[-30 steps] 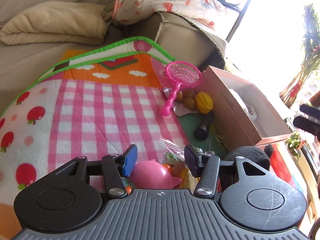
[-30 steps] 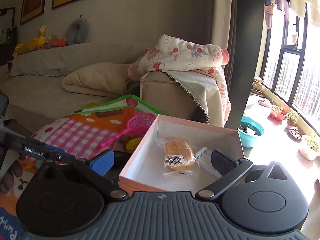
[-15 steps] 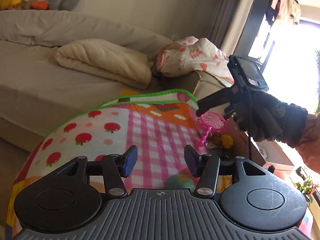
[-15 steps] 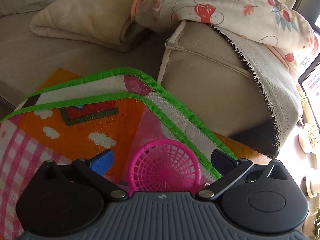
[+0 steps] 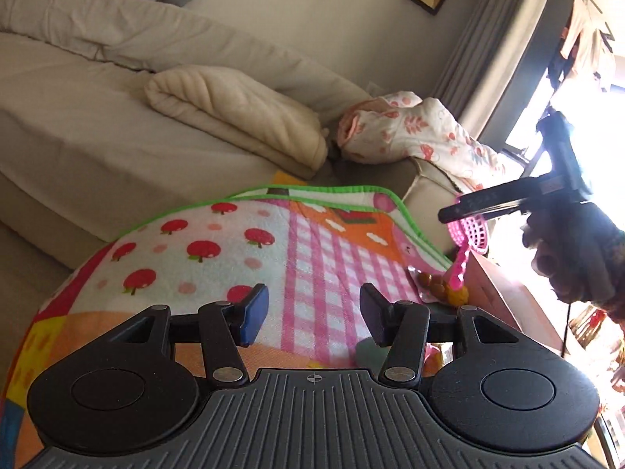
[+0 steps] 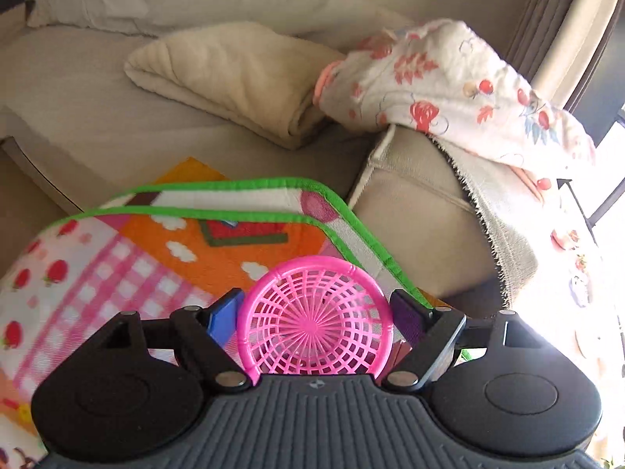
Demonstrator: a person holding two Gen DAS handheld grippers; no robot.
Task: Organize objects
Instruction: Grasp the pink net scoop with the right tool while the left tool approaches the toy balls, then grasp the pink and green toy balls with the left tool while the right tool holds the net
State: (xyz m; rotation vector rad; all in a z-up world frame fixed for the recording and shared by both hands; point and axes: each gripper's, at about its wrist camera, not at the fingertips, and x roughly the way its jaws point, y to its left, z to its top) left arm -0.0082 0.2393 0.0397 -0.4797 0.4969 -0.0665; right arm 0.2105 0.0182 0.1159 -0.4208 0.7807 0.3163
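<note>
My right gripper [image 6: 314, 312] clamps the round basket of a pink toy strainer [image 6: 316, 324]; my left gripper [image 5: 312, 310] hangs open, empty, above the play mat [image 5: 312, 250].

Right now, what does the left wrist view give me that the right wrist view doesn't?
Only the left wrist view shows the right gripper from outside, the pink net's handle, the brown and yellow toys beside the pink box, and the open, empty left gripper.

Only the right wrist view shows the pink net head filling the gap between the fingers; contact is unclear.

Both show the play mat, folded cream blanket and floral quilt.
</note>
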